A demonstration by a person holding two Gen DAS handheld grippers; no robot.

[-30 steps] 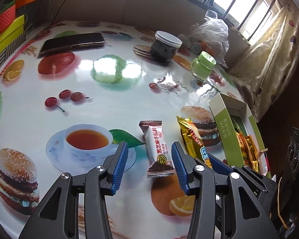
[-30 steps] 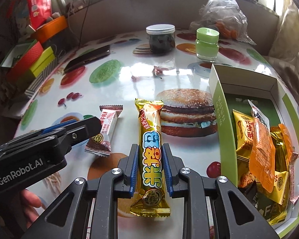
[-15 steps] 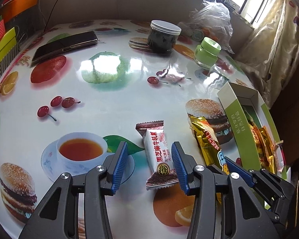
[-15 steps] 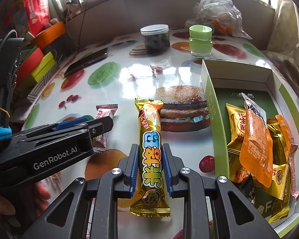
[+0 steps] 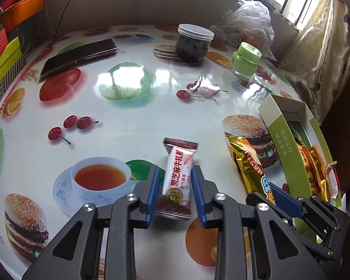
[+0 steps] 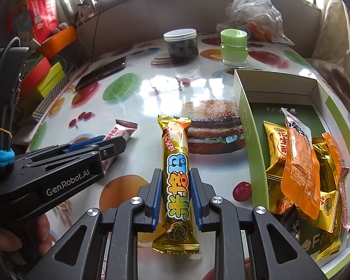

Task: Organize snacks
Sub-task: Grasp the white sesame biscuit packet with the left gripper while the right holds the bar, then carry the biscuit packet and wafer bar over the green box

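My left gripper (image 5: 175,184) is shut on a white and brown candy packet (image 5: 177,177), its far end still pointing across the table. The packet's end also shows in the right wrist view (image 6: 124,129). My right gripper (image 6: 176,184) is shut on a long gold snack bar (image 6: 176,177), which lies lengthwise between the pads; the bar shows in the left wrist view (image 5: 249,163) too. The green open box (image 6: 247,126) stands to the right and holds several gold and orange snack packets (image 6: 301,161).
A dark jar with a white lid (image 6: 180,45), a green-lidded jar (image 6: 233,47), a plastic bag (image 6: 252,14) and a phone (image 5: 79,56) sit at the far side of the printed tablecloth (image 5: 137,116). Coloured boxes (image 6: 46,79) stand at the left edge.
My left gripper has moved forward over the candy packet and closed on it. My right gripper has stayed shut on the gold bar.
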